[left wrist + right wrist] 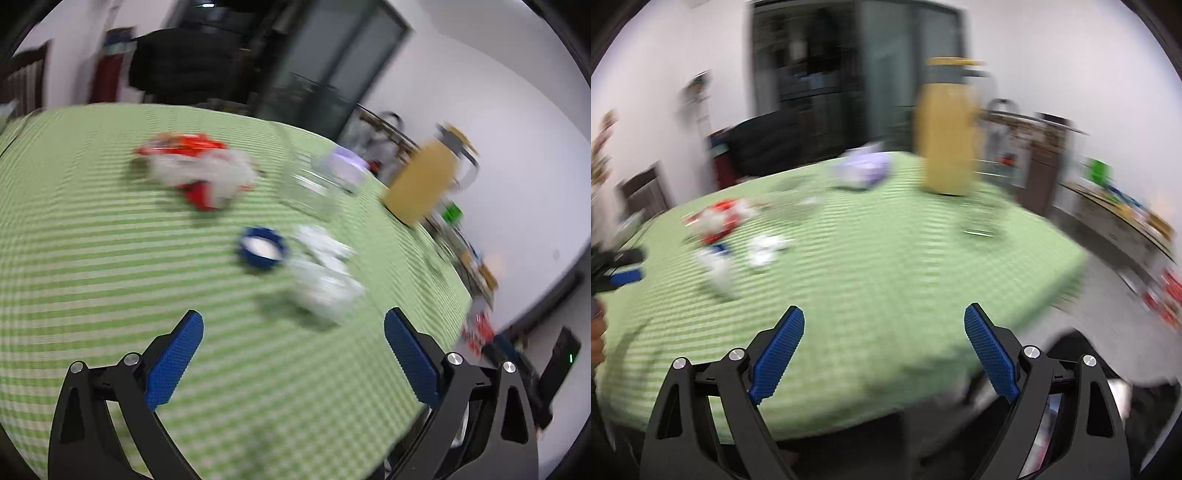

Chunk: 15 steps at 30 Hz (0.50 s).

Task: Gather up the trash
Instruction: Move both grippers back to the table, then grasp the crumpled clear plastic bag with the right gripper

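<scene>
Both views are smeared with blur, so outlines are uncertain. The left gripper hangs above the green checked tablecloth with its blue pads spread wide and nothing between them; the right gripper is likewise wide apart and empty.

Going left to right ahead of the left gripper: a crumpled red and white wrapper lies well ahead and to the left. A blue bottle cap sits ahead near centre, and just right of it, nearest the pads, is crumpled white paper. Further ahead right stand a clear glass, a pale purple container, and a jug of yellow drink.

The risks, as I judge them: closing while the view is this blurred could miss the thin paper or catch the cloth and drag it, shifting the glass and jug. A reach for the wrapper sweeping past the glass could tip it. The cap may skid away if only one pad touches it.

For room, the cloth directly under and left of the left gripper is bare. The table edge runs close on the right. In the right wrist view a second clear glass stands ahead right, near that edge.
</scene>
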Each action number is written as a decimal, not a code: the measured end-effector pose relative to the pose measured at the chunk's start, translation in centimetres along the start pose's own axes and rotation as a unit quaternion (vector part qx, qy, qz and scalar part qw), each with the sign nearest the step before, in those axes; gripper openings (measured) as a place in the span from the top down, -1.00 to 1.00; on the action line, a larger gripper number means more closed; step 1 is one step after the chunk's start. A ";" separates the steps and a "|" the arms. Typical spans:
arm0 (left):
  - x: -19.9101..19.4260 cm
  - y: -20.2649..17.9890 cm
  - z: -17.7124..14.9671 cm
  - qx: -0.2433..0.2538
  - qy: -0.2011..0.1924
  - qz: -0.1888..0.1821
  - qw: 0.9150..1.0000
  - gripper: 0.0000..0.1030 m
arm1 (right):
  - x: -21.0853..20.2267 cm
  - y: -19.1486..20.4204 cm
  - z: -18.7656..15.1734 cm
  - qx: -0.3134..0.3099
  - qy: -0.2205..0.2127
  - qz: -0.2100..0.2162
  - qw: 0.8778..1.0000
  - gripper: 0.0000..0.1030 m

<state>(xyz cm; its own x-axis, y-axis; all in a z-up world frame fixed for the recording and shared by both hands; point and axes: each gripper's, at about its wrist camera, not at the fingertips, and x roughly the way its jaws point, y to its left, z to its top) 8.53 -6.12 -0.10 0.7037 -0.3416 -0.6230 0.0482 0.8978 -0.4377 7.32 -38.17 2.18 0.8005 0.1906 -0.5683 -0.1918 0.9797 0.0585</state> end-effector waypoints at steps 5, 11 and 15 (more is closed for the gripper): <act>-0.3 4.8 0.6 -0.041 -0.009 0.021 0.999 -0.85 | 6.0 8.2 1.5 -0.079 0.029 0.077 0.994 -0.65; 0.4 8.0 0.2 -0.054 0.002 0.027 0.998 -0.85 | 11.5 14.4 3.0 -0.117 0.053 0.109 0.986 -0.65; 0.6 9.8 0.2 -0.079 0.010 -0.002 0.997 -0.85 | 14.9 15.8 2.8 -0.123 0.094 0.105 0.982 -0.03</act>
<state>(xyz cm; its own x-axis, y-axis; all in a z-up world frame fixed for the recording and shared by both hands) 9.53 2.55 -4.65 0.6898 -0.3511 -0.6332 -0.0635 0.8418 -0.5360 17.82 -19.64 -3.02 0.6138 0.3504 -0.7075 -0.4917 0.8708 0.0047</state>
